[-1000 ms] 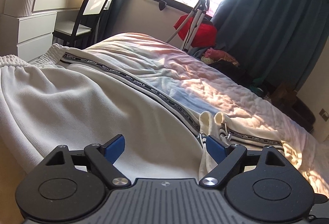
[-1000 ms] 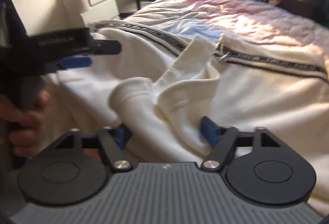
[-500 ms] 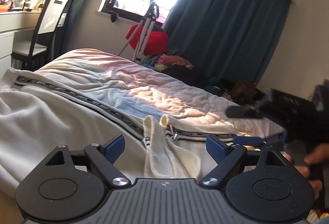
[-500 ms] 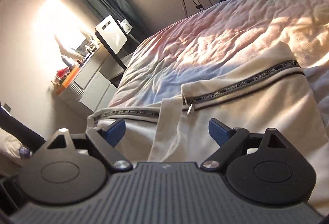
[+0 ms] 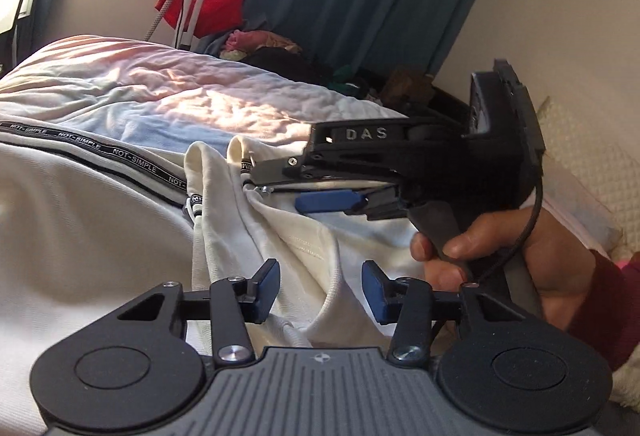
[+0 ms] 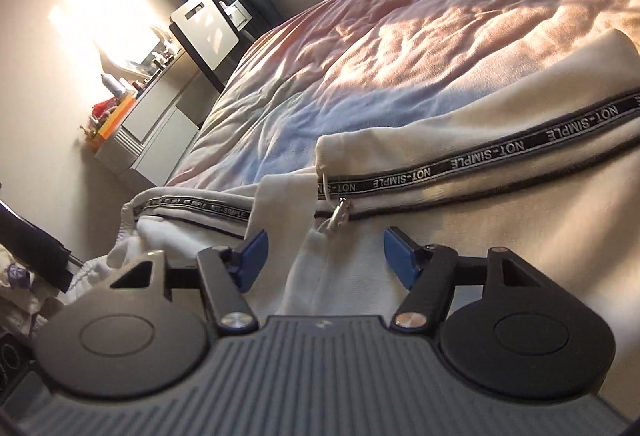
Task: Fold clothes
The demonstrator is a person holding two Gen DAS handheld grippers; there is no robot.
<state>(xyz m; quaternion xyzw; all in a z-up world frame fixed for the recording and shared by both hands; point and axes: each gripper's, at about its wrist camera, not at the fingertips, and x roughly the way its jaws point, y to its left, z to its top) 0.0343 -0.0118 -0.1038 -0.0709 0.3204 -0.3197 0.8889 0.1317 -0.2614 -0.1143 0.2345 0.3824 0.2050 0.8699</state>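
White zip-up garment (image 5: 100, 236) spread on bed (image 5: 168, 96), near edge hidden under both rigs. Left gripper (image 5: 320, 286) parted wide over a fold. Right gripper (image 6: 324, 256) parted wide near zipper pull (image 6: 340, 214); contact unclear.

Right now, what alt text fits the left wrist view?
Open left tongs hover over a cream garment with NOT-SIMPLE tape, spread on a bed. The right tongs, hand-held, reach in from the right near its zipper pull.
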